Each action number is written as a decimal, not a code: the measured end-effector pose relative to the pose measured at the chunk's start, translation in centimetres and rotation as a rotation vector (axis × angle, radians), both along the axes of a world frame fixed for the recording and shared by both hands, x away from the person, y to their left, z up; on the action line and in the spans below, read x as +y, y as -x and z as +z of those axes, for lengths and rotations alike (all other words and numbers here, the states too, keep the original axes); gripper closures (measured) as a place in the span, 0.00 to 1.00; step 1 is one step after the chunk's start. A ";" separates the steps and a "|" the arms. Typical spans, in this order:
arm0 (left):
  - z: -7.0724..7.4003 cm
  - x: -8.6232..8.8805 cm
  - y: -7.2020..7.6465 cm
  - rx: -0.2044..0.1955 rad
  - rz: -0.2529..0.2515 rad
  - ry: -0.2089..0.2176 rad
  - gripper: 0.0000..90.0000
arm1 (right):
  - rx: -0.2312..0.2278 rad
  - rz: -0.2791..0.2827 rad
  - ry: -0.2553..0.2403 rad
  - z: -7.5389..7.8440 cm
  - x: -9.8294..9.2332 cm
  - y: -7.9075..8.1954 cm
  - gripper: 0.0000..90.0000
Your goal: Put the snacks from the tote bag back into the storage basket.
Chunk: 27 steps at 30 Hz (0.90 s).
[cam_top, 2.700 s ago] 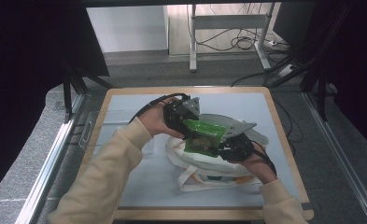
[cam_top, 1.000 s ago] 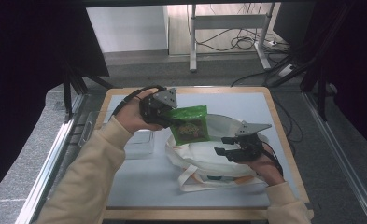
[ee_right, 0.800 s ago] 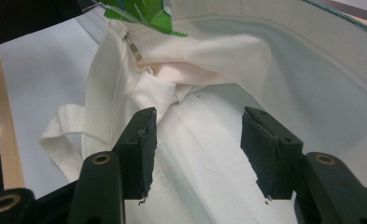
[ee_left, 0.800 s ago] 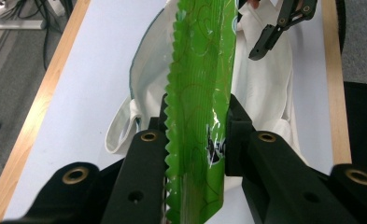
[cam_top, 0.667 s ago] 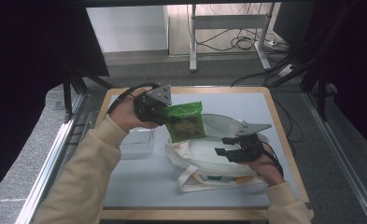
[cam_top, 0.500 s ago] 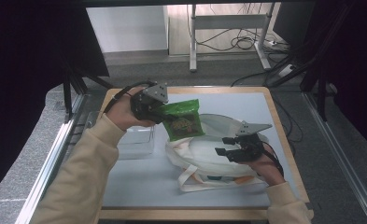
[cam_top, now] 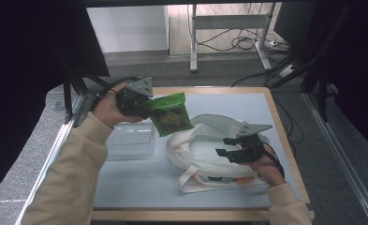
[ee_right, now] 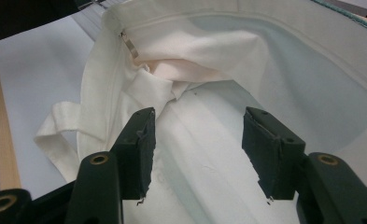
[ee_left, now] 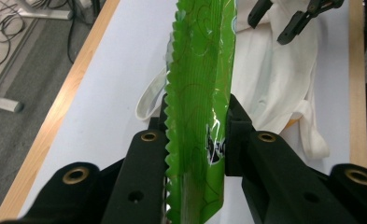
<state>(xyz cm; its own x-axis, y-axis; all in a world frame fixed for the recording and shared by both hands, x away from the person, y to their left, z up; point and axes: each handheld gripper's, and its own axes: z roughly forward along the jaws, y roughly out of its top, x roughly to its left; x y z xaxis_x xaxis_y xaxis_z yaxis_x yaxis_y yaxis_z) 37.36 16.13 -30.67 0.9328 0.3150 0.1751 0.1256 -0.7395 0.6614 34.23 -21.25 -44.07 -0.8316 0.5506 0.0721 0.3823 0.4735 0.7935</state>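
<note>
Between the left hand-held gripper's (ee_left: 195, 140) clamping jaws, green snack packet (ee_left: 200, 84), upright.

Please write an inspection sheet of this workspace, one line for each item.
Surface: pale table top, wooden rim.
Job's things: green snack packet held in the air; white cloth bag lying open.
Clutter: clear plastic box beside the bag.
Grippers: left tool clamped on the packet; right tool open over the bag.
Cables: black leads on the floor behind.
Surroundings: grey floor, metal table legs.
</note>
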 end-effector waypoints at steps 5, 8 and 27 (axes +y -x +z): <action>-0.3 1.3 -0.3 0.003 0.033 -0.003 0.84 | 0.005 0.001 0.000 -0.1 0.0 0.0 0.49; -0.5 2.1 -0.5 0.008 0.051 -0.008 0.84 | 0.008 0.001 0.007 -0.1 0.1 -0.1 0.49; -2.3 5.9 -2.2 0.045 0.149 -0.015 0.84 | 0.010 -0.003 0.018 -0.4 0.3 -0.2 0.46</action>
<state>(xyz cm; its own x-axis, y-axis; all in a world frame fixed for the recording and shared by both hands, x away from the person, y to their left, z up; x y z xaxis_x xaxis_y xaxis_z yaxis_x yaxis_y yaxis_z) 39.55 22.01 -33.00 0.8829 0.4483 0.1398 0.2640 -0.7201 0.6416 34.38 -21.00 -44.49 -0.8292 0.5545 0.0703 0.3916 0.4865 0.7810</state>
